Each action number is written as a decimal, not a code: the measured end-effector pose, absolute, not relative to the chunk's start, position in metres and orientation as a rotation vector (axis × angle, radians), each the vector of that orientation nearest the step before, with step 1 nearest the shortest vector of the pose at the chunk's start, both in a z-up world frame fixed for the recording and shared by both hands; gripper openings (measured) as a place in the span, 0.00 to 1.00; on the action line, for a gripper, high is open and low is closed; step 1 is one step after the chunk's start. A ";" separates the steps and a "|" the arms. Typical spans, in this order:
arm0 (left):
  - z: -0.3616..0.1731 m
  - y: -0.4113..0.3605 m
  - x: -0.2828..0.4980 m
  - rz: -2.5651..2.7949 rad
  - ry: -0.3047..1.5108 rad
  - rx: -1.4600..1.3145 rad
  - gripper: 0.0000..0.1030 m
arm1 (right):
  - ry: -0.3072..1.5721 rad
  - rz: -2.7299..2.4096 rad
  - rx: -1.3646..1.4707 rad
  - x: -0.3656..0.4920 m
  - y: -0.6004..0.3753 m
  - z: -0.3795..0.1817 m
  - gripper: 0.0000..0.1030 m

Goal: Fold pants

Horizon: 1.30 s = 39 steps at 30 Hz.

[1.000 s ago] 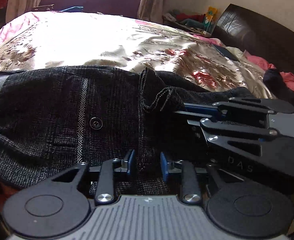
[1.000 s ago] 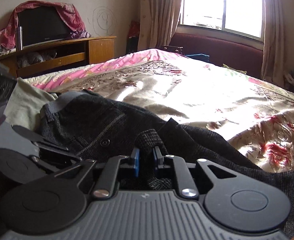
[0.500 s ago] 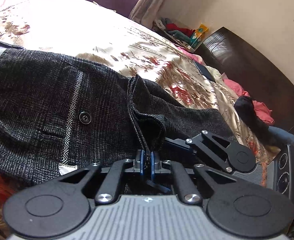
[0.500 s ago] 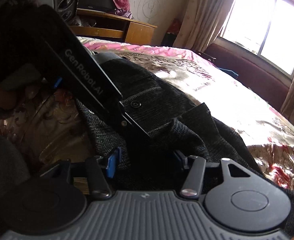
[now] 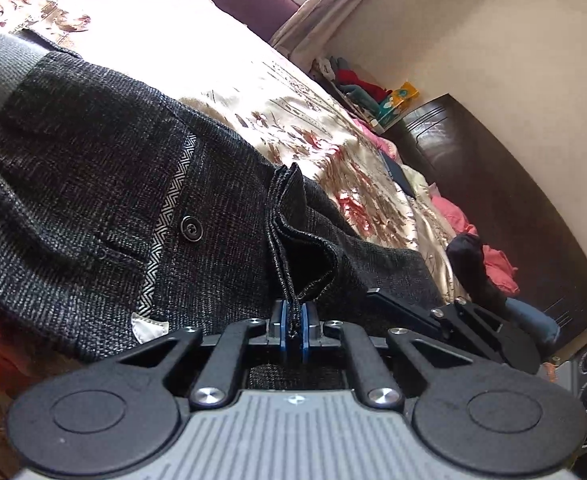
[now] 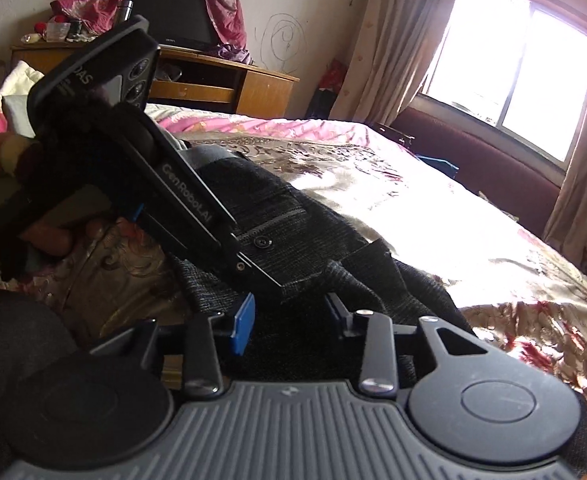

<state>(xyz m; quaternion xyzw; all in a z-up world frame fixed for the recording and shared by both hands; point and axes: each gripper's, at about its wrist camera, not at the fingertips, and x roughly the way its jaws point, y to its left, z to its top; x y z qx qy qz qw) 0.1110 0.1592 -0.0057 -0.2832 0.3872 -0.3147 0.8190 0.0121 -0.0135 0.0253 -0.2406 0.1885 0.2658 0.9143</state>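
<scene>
The left gripper (image 5: 293,326) is clamping a hem edge of the dark pants (image 5: 93,200), which are lying across the bed (image 5: 293,100) near its edge. The right gripper (image 6: 289,316) is hovering wide open, empty, just beside that pinched fabric.

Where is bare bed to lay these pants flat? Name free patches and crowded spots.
Free: the bedspread between the pants and the window seat. Crowded: the near edge, where the left gripper is shut on them beside the open right gripper, and the clothes by the headboard.
</scene>
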 end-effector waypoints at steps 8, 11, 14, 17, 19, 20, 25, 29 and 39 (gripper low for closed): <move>-0.015 0.162 0.116 -0.641 0.854 -0.620 0.20 | 0.414 0.498 -0.612 0.049 0.000 -0.011 0.37; -0.017 0.162 0.117 -0.635 0.851 -0.629 0.20 | 0.446 0.547 -0.633 0.046 -0.003 -0.010 0.18; -0.016 0.162 0.116 -0.639 0.848 -0.627 0.20 | 0.494 0.578 -0.556 0.041 -0.011 0.002 0.08; -0.016 0.162 0.116 -0.647 0.851 -0.624 0.20 | 0.495 0.623 -0.487 0.033 -0.012 0.019 0.08; -0.016 0.161 0.117 -0.671 0.856 -0.632 0.20 | 0.485 0.638 -0.490 0.031 -0.009 0.020 0.08; -0.015 0.160 0.116 -0.677 0.857 -0.635 0.18 | 0.475 0.628 -0.519 0.031 -0.006 0.016 0.08; -0.020 0.161 0.115 -0.697 0.864 -0.678 0.18 | 0.471 0.589 -0.592 0.025 0.002 -0.008 0.20; -0.025 0.163 0.117 -0.712 0.865 -0.709 0.18 | 0.413 0.566 -0.622 0.018 0.006 -0.016 0.42; -0.026 0.173 0.116 -0.763 0.832 -0.799 0.18 | 0.457 0.516 -0.473 0.030 0.014 -0.020 0.54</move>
